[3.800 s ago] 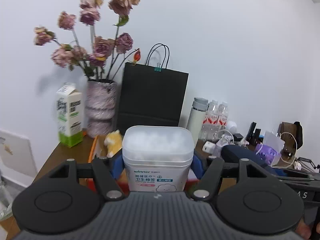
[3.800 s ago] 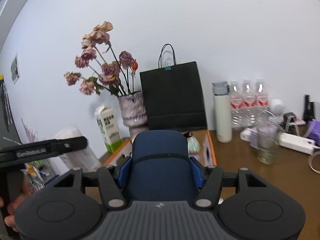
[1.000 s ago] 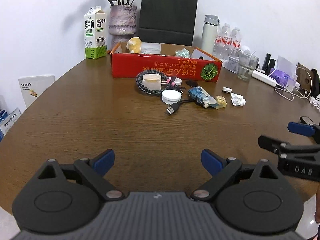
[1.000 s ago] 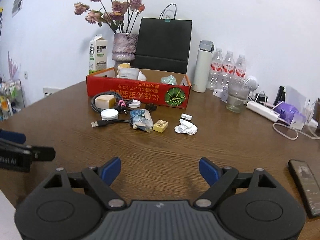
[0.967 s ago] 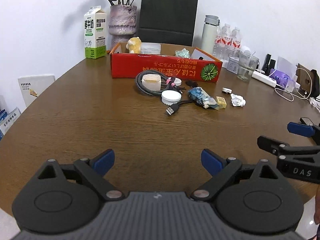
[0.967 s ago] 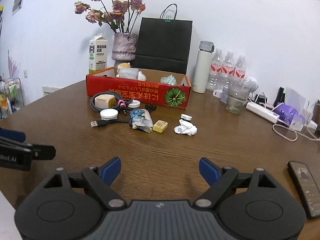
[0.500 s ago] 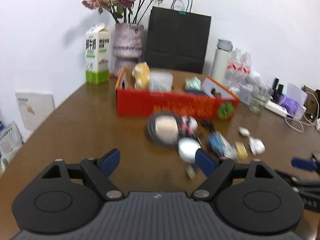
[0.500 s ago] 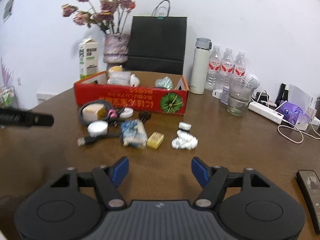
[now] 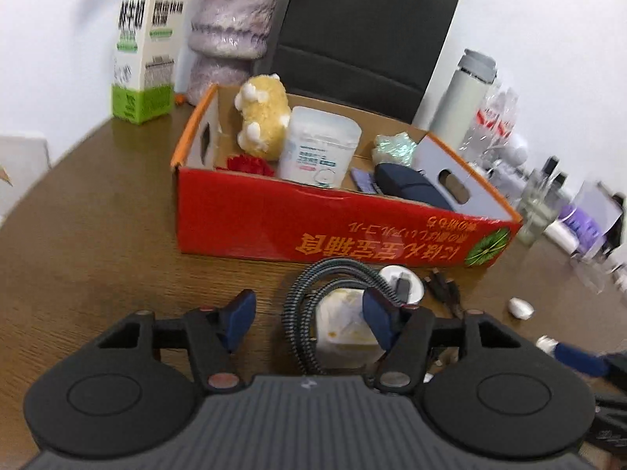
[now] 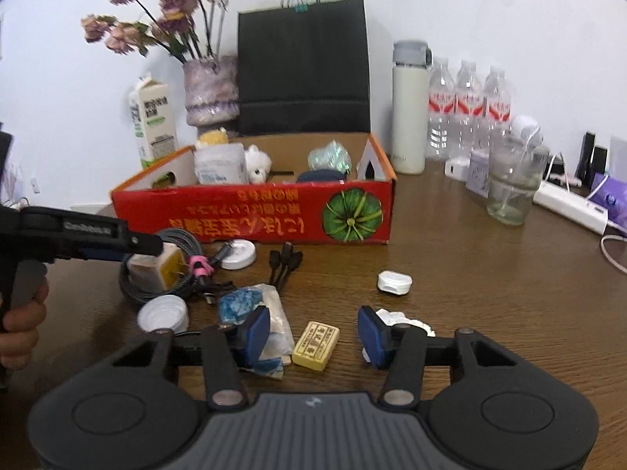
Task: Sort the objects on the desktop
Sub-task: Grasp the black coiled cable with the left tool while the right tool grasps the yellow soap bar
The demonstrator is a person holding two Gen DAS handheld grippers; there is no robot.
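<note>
My left gripper [image 9: 309, 319] hovers low over a coiled black cable [image 9: 301, 301] wound around a white and yellow charger block [image 9: 345, 329]. Its jaws are closing; the coil's left side lies between them, untouched by the pads. My right gripper [image 10: 313, 335] is also closing, with a small yellow box [image 10: 316, 345] between its fingers and a gap on both sides. A blue and white packet [image 10: 250, 305] lies by its left finger and crumpled white paper [image 10: 403, 319] by its right. The red box [image 9: 333, 227] behind holds a cotton swab tub [image 9: 319, 149], a plush toy [image 9: 262, 117] and a dark blue case [image 9: 407, 186].
On the brown table lie a white earbud case [image 10: 394, 282], a round white lid [image 10: 162, 313] and loose black plugs [image 10: 286, 262]. Behind the box stand a milk carton [image 10: 153, 125], vase [image 10: 211, 90], black bag [image 10: 303, 66], thermos [image 10: 409, 105], bottles and a glass [image 10: 511, 188].
Both grippers have moved forward to the loose items in front of the red box, and both jaws have narrowed. The tub and blue case held earlier now sit in the box.
</note>
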